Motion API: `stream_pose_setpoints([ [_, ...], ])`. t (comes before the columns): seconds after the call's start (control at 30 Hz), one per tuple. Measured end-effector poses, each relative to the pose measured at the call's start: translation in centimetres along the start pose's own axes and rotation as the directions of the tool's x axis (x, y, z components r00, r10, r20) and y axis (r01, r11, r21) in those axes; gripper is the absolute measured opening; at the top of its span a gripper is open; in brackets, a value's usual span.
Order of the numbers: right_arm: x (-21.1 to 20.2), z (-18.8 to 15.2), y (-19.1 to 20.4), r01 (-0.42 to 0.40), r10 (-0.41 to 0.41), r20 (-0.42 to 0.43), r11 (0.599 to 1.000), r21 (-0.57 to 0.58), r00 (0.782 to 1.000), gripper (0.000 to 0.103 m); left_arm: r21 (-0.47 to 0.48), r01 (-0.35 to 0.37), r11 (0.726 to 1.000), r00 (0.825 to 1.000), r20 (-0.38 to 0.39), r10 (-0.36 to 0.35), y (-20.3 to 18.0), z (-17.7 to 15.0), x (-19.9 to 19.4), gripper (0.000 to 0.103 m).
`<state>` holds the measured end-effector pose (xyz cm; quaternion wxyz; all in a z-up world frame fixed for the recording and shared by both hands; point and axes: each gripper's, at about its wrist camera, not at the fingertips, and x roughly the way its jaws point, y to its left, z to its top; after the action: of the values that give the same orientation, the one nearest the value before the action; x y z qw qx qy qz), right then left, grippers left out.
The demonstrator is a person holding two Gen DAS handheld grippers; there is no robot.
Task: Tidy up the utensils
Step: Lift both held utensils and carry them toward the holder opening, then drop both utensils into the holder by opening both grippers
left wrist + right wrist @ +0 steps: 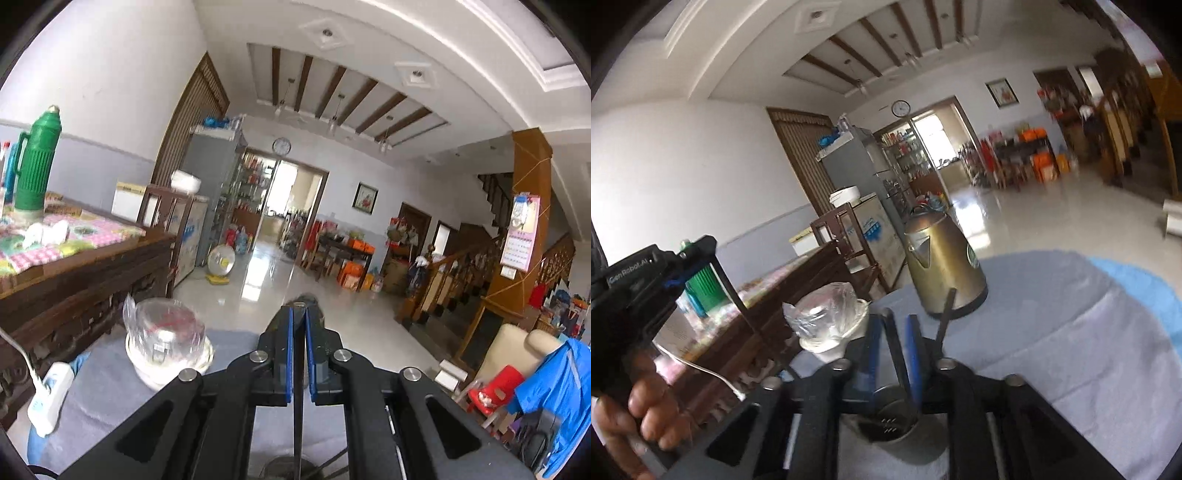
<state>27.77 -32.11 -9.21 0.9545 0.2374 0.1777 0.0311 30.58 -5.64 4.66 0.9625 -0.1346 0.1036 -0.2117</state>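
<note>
My left gripper [298, 310] is shut on a thin dark utensil [297, 424] whose handle runs down between the blue pads. It also shows in the right wrist view [687, 258], held in a hand at the left, with the thin utensil [738, 299] hanging down from it. My right gripper [897, 325] is shut on another dark utensil [897, 354] that stands in a round metal utensil holder [897, 424] below the fingers. A second dark utensil [946, 317] leans out of the holder to the right.
A gold electric kettle [942, 269] stands on the grey-clothed table [1071, 332]. A glass jar under a plastic bag [166, 339] sits at the left, with a white power strip [51, 395] near the table's edge. A dark wooden cabinet [85, 280] stands beyond.
</note>
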Motion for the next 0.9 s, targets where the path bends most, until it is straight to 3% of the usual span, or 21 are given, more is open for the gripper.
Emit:
stream_pose_setpoints([
  [0.07,-1.9,-0.1,-1.1,-0.038,0.036,0.027,0.997,0.063,0.999,0.066,0.011,0.001,1.000,0.999,0.038,-0.001,-0.6,0.8,-0.3,0.007],
  [0.1,-2.9,-0.2,-1.6,-0.052,0.048,0.053,0.995,0.082,0.997,0.066,0.017,-0.002,1.000,0.999,0.048,0.001,-0.8,1.0,-0.2,0.007],
  [0.3,-6.8,-1.3,-4.1,-0.019,0.008,0.091,0.993,0.119,0.996,0.066,0.034,-0.029,0.999,1.000,0.012,0.028,-1.8,-1.0,3.2,0.007],
  [0.53,-9.2,-3.0,-6.4,0.083,-0.086,0.040,0.994,0.067,0.995,0.064,0.082,-0.075,0.994,0.981,-0.171,0.088,-1.4,-6.6,6.5,0.008],
  [0.6,-9.6,-3.5,-7.1,0.091,-0.093,0.019,0.993,0.071,0.996,0.064,0.081,-0.074,0.994,0.976,-0.197,0.089,-0.9,-7.1,5.8,0.013],
  [0.63,-9.7,-3.6,-7.3,0.096,-0.097,0.012,0.993,0.069,0.995,0.064,0.090,-0.078,0.993,0.975,-0.202,0.095,-0.8,-7.2,5.1,0.023],
  [0.67,-9.5,-3.9,-7.2,0.100,-0.101,0.005,0.993,0.068,0.995,0.061,0.099,-0.083,0.992,0.974,-0.202,0.102,-0.7,-7.2,4.5,0.040],
  [0.73,-9.6,-4.4,-7.2,0.096,-0.095,-0.018,0.993,0.073,0.995,0.053,0.118,-0.089,0.989,0.975,-0.190,0.110,-0.6,-7.3,2.4,0.052],
  [0.83,-9.3,-5.4,-6.9,0.089,-0.085,-0.059,0.994,0.070,0.995,0.041,0.167,-0.100,0.981,0.972,-0.194,0.132,-0.5,-7.6,-0.6,0.056],
  [0.9,-8.9,-6.1,-6.2,0.096,-0.091,-0.088,0.994,0.054,0.992,0.041,0.195,-0.109,0.975,0.964,-0.220,0.151,-0.2,-8.2,-2.3,0.060],
])
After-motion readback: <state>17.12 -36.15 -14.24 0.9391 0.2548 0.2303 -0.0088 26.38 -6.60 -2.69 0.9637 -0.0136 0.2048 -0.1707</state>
